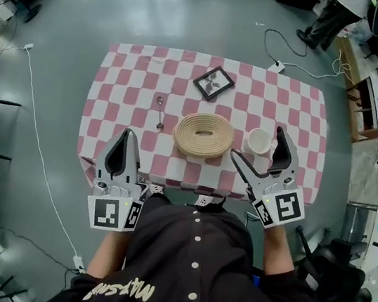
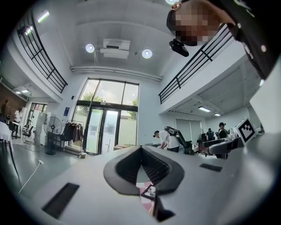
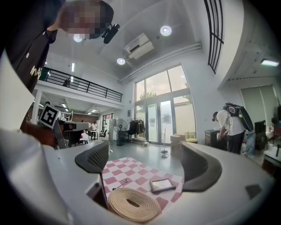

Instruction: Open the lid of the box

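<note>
The box is a round, flat woven one [image 1: 203, 135] with a coiled lid, standing mid-table on the red-and-white checked cloth [image 1: 130, 73]. In the right gripper view the box [image 3: 134, 204] lies low between the jaws, a short way ahead. My right gripper [image 1: 256, 144] [image 3: 147, 165] is open with nothing in it, held above the table's near right part beside the box. My left gripper [image 1: 128, 134] [image 2: 142, 150] is shut on nothing and hovers over the near left edge of the table, apart from the box.
A black picture frame [image 1: 213, 83] [image 3: 163, 184] [image 2: 149, 192] lies behind the box. A metal spoon [image 1: 159, 111] [image 3: 119, 184] rests to its left, and a white cup [image 1: 259, 141] stands at its right under my right gripper. Cables cross the grey floor around the table.
</note>
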Available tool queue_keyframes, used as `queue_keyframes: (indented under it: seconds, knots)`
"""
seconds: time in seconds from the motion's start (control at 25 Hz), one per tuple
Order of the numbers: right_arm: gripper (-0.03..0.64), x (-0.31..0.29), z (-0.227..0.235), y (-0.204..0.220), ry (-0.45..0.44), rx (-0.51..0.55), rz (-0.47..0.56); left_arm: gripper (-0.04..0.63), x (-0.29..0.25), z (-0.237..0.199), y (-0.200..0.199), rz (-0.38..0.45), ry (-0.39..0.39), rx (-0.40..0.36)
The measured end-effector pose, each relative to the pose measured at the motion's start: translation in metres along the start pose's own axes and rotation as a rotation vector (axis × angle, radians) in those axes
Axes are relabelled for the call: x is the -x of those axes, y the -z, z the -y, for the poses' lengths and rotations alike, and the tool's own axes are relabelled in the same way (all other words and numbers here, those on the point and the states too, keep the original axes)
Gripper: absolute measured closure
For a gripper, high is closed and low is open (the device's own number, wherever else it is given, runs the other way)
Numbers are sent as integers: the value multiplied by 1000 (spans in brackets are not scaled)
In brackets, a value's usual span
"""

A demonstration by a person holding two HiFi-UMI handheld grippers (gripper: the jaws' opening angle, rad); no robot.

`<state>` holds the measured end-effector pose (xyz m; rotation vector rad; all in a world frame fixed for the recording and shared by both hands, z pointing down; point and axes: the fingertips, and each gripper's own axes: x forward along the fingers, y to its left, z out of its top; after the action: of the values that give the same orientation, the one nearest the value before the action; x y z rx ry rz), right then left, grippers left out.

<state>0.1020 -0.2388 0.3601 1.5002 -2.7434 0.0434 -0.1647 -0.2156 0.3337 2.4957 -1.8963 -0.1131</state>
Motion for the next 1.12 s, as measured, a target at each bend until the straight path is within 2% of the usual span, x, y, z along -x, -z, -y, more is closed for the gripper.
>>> queue_keyframes:
  seconds: [0.2, 0.36, 0.52, 0.84, 1.12]
  knots:
    - [115, -9, -12, -1, 40, 45, -3, 598, -17, -8, -3, 10, 75, -2]
    - [114, -5, -8, -2, 123, 32, 4, 598, -23, -18, 0, 1, 95, 14]
    - [114, -4, -9, -1, 151, 47, -11, 598, -25, -28, -2, 13, 110, 3]
    - [110, -13, -13, 7, 136, 55, -49, 598, -31, -28, 0, 25, 137, 29]
    - [109, -34, -13, 39, 88, 51, -118, 598, -23, -42, 7, -2, 118, 38]
